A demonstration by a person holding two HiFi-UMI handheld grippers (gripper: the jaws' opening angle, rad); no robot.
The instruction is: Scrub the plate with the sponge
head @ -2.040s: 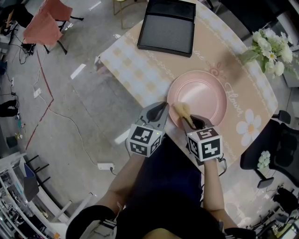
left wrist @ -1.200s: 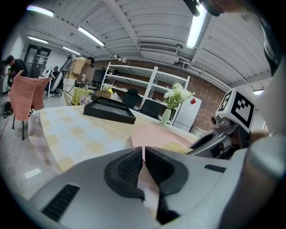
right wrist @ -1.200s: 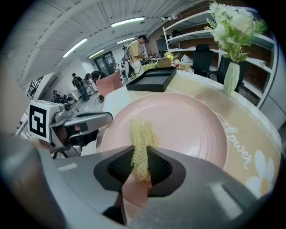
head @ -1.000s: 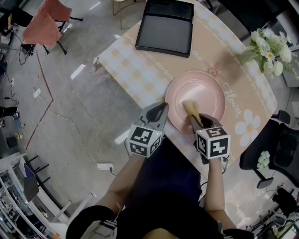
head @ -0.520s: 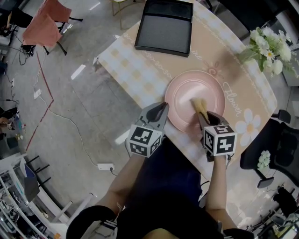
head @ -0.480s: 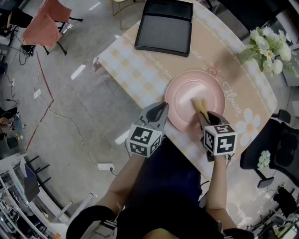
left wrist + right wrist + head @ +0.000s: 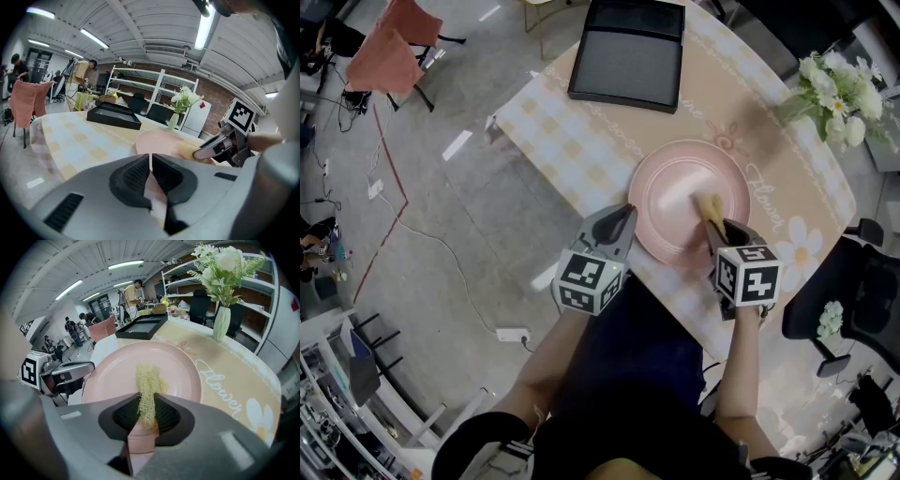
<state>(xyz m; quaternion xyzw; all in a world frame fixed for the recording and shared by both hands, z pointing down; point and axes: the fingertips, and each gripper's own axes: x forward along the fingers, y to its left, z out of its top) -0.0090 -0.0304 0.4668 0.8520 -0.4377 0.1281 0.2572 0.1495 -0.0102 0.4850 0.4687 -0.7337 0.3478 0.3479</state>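
Scrub in progress. The right hand-held gripper [image 7: 720, 228] is clamped on the sponge [image 7: 147, 387], a yellowish fibrous pad that sticks out past the jaws and lies on the pink plate [image 7: 670, 192]. The plate sits flat on the counter [image 7: 581, 141], close to its near edge. Change over the last two seconds: the sponge has travelled from the near-left part of the plate face to a spot right of centre, and the right hand-held gripper has gone rightward with it. The plate itself shows no clear shift. The left hand-held gripper [image 7: 622, 221] has stayed where it was, jaws together with nothing seen between them, its tip just beside the plate's near-left rim; whether it touches the rim cannot be told. Reading: this is one wiping stroke across the near half of the plate, so the task is under way, not finished. The far half of the face appears unswept by this stroke and probably needs further passes. Risk: the plate is not visibly gripped, so a hard push could slide it across the cloth. A black tray [image 7: 628, 52] and flowers [image 7: 839, 89] stand well apart from the work.
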